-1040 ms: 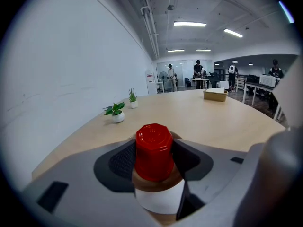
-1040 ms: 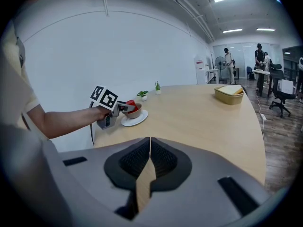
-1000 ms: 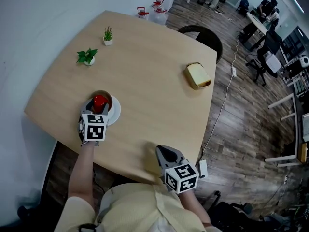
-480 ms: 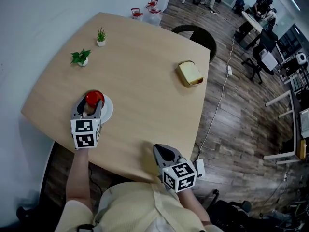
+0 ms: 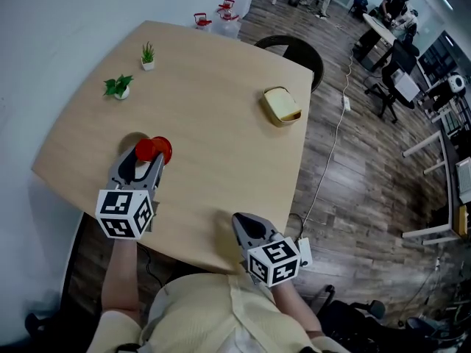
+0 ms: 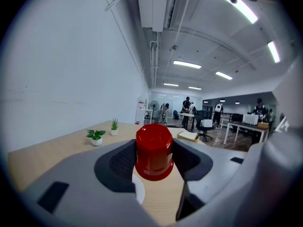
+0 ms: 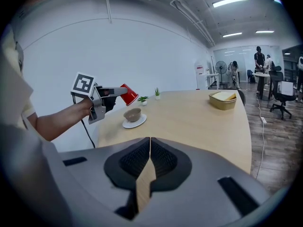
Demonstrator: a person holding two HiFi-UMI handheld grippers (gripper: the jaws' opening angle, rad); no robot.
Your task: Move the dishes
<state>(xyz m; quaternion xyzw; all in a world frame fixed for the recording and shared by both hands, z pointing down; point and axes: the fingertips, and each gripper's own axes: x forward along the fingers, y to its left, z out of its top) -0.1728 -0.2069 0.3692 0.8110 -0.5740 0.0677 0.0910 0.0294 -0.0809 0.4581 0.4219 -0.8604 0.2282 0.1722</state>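
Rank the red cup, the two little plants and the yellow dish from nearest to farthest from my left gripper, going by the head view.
1. Red cup, held in the left gripper's jaws.
2. Leafy plant, toward the wall side.
3. Spiky plant, farther back.
4. Yellow dish, far across on the right.

1. The left hand-held gripper (image 5: 141, 162) is held up over the near-left part of the counter (image 5: 221, 116). Its jaws are clamped on the sides of a red cup (image 5: 153, 149), which hangs clear of the surface.
2. The bare left forearm (image 5: 120, 271) reaches straight forward, and the gripper's marker cube (image 5: 125, 213) faces up.
3. The right hand-held gripper (image 5: 250, 230) sits at the counter's near edge, close to the torso. It points forward with its jaws pressed together and nothing between them.
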